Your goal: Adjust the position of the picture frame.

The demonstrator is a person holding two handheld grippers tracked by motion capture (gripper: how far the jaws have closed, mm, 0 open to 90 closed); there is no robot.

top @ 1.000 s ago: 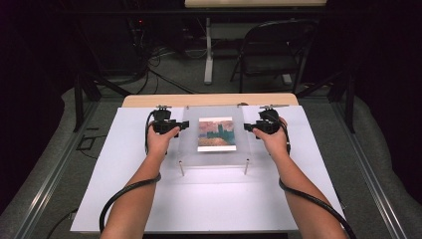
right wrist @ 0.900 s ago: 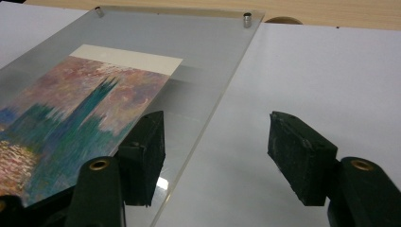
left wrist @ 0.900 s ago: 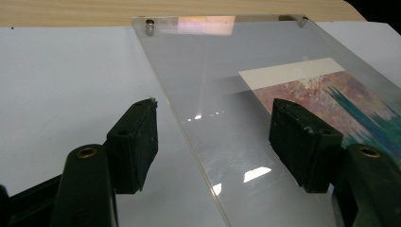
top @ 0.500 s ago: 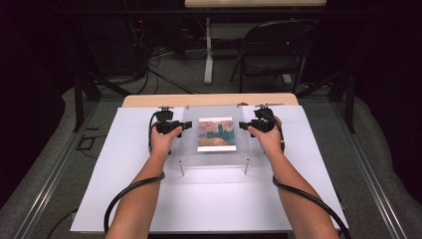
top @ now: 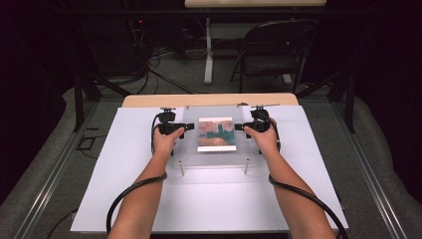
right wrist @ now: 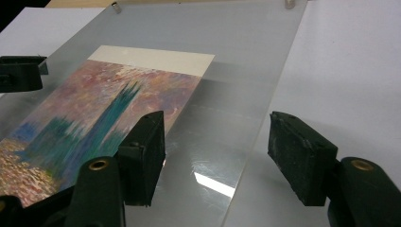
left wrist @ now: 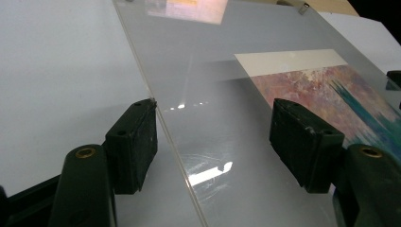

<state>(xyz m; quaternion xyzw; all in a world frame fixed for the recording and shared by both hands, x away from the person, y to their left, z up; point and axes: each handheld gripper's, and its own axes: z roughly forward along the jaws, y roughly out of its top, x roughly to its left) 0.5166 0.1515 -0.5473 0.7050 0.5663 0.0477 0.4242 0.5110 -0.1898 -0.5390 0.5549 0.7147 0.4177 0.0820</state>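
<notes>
Risk first: we see the clear acrylic sheet (top: pixel 214 137) standing on thin metal standoff posts (top: pixel 181 168) near the far edge of the white table (top: pixel 209 204), with a painted print (top: pixel 217 134) lying at its middle. We judge an uneven lift from the two sides could tilt the sheet and let the print slide, since we cannot tell whether a second sheet covers the print. The sheet edge is thin and glossy, so a shallow bite could slip off.

Left gripper (left wrist: pixel 215 137): jaws spread wide, straddling the sheet's left edge, one jaw outside over the table, one over the sheet. The outer jaw's tip looks touching or just beside the edge; nothing is pinched.

Right gripper (right wrist: pixel 217 144): also spread wide, straddling the right edge, inner jaw over the sheet just beside the print, outer jaw apart from the edge. It holds nothing. Both hands sit level at the sheet's sides in the high view.
</notes>
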